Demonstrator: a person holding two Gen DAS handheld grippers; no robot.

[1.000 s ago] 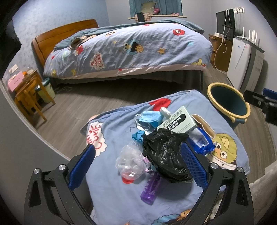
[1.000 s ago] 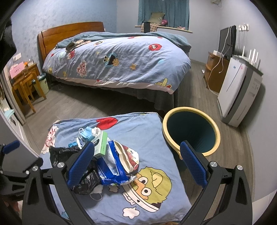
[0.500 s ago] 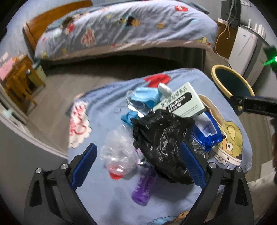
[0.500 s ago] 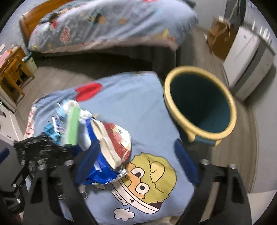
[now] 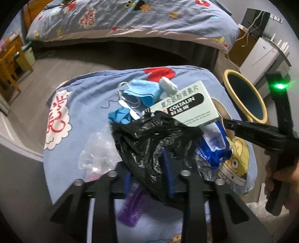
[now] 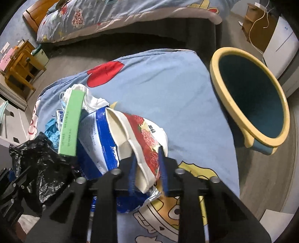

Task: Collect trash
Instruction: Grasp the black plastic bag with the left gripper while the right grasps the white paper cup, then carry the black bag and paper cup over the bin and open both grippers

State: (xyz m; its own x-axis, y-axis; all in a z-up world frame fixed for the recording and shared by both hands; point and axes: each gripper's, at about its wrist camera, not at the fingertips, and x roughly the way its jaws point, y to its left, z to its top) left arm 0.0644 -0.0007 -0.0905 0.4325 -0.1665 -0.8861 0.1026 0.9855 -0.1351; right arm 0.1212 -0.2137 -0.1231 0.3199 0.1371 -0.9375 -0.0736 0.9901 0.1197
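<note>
Left wrist view: the left gripper (image 5: pixel 147 175) is closed on the black plastic bag (image 5: pixel 158 142), its blue pads pressing the crumpled film from both sides at 6 o'clock. The bag has no clear long axis; its bulk rises toward 12 o'clock. Leaning on the bag's upper edge is a pale green medicine box (image 5: pixel 188 104), long axis running from 8 o'clock to 2 o'clock. A blue face mask (image 5: pixel 142 92) lies at 11 o'clock of the box, a clear plastic wrapper (image 5: pixel 97 153) at 9 o'clock of the bag, and a purple bottle (image 5: pixel 133 207) below the gripper, long axis from 7 to 1 o'clock. All rest on a blue cartoon-print cloth (image 5: pixel 82 112). The right gripper's black body enters from 3 o'clock. A yellow-rimmed bin (image 5: pixel 244 95) stands on the wood floor at 2 o'clock; a bed (image 5: pixel 130 16) fills 12 o'clock.

Right wrist view: the right gripper (image 6: pixel 147 172) is clamped on a red-and-white snack bag (image 6: pixel 143 136), whose long axis runs from 6 o'clock toward 11 o'clock, open mouth uppermost. A blue-and-white packet (image 6: pixel 101 138) lies just beside it at 9 o'clock. The bin stands at 2 o'clock, mouth tilted toward the camera, just beside the cloth edge. A wooden stool (image 6: pixel 18 69) stands at 10 o'clock.
</note>
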